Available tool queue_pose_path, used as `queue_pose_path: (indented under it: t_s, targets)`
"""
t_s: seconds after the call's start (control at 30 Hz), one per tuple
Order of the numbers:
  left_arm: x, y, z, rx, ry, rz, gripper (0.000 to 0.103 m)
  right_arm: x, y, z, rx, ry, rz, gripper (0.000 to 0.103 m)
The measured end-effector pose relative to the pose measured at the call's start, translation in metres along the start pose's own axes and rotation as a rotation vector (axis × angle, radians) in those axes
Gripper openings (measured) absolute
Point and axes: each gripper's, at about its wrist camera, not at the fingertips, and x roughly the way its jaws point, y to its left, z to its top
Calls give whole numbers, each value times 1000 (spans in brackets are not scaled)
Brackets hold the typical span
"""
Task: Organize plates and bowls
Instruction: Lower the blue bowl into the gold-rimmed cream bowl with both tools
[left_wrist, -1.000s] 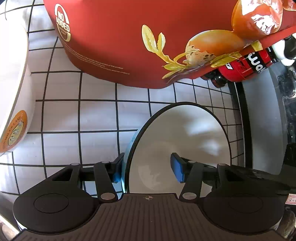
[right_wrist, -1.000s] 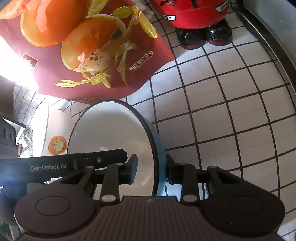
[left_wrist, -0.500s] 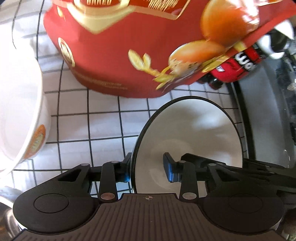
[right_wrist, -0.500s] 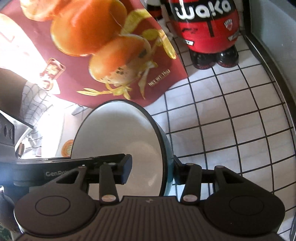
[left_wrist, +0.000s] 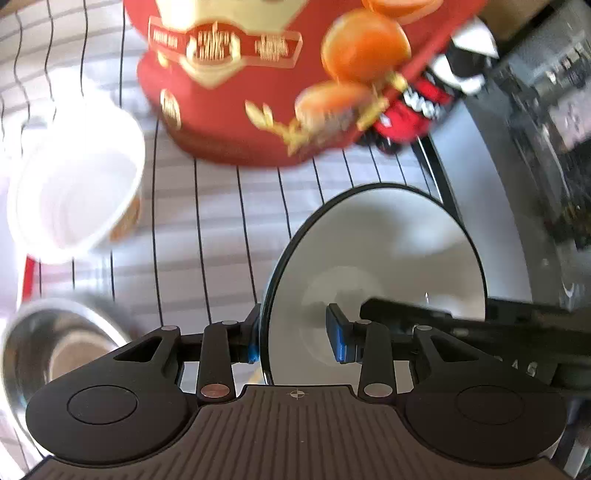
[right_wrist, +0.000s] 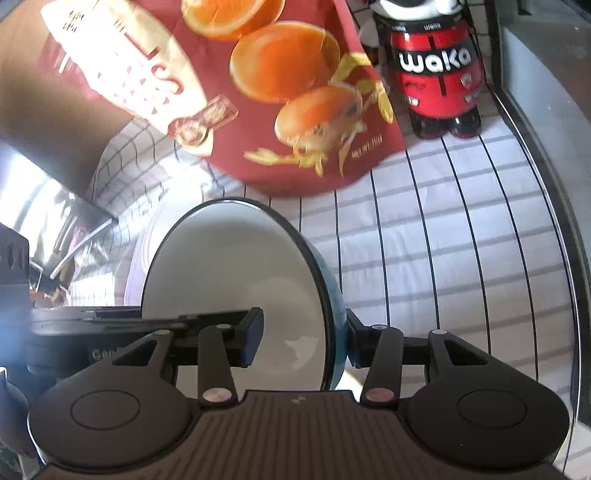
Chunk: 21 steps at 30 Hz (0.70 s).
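Your bowl sits mouth-up between both grippers. Left gripper and right gripper each pinch opposite rims, angled steeply down.

The red bag is smeared by motion blur, its gold lettering unreadable, and its top runs off the upper edge. The steel bowl (lower left) is cut by the frame and partly hidden behind the left tool. The bottle loses its top at the edge.
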Motion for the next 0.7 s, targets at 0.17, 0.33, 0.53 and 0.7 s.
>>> queue_pose_path:
  t_s: [0.17, 0.33, 0.53, 0.7]
  targets:
    - [10, 7, -44, -29, 88, -31, 37, 4, -2, -40, -14, 73, -27, 47]
    - [27, 19, -73, -77, 135, -52, 37, 18, -12, -68, 6, 124, -33, 48]
    - [29, 32, -81, -118, 109, -53, 32, 34, -19, -78, 43, 139, -22, 51]
    - [26, 42, -82, -166, 100, -71, 26, 36, -12, -80, 14, 133, -44, 56]
